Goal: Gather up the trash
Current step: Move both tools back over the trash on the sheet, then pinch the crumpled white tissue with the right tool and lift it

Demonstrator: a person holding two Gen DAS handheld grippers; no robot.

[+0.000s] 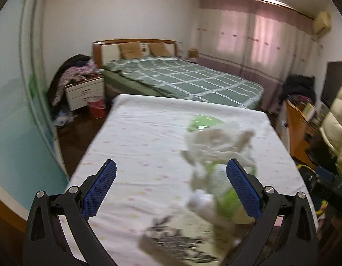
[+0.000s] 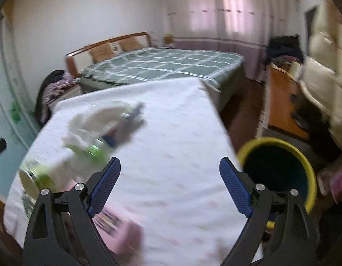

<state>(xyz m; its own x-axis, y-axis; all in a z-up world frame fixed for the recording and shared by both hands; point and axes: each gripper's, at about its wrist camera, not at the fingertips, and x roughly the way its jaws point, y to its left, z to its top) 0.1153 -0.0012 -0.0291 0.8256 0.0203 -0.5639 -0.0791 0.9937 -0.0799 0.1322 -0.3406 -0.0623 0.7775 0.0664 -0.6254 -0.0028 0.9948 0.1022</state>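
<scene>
While both my tongs hang over the table, this is what I see.

Left tongs (image 1: 171,186): spread wide, nothing between the pads.
Right tongs (image 2: 170,184): spread wide too, only cloth between the pads.
Trash (image 1: 217,153): a heap of white tissue with green wrappers, lying on the table just past my left tongs' right finger; in the right view it lies off to the left (image 2: 100,133).
Axis: in the right view the heap runs long from lower left to upper right, a dark blue piece at the upper end.
Hard to read: everything near is smeared by blur; I cannot tell single pieces apart, nor what the printed paper (image 1: 171,243) at the near edge is.
Bin (image 2: 279,173): yellow rim, dark inside, beside the table's right edge, partly behind my right finger.
Table (image 1: 137,133): white cloth with faint pink dots.
Room: a green checked bed (image 1: 182,77) beyond, pink curtains (image 1: 259,33), a nightstand (image 1: 84,90) heaped with clothes.
</scene>
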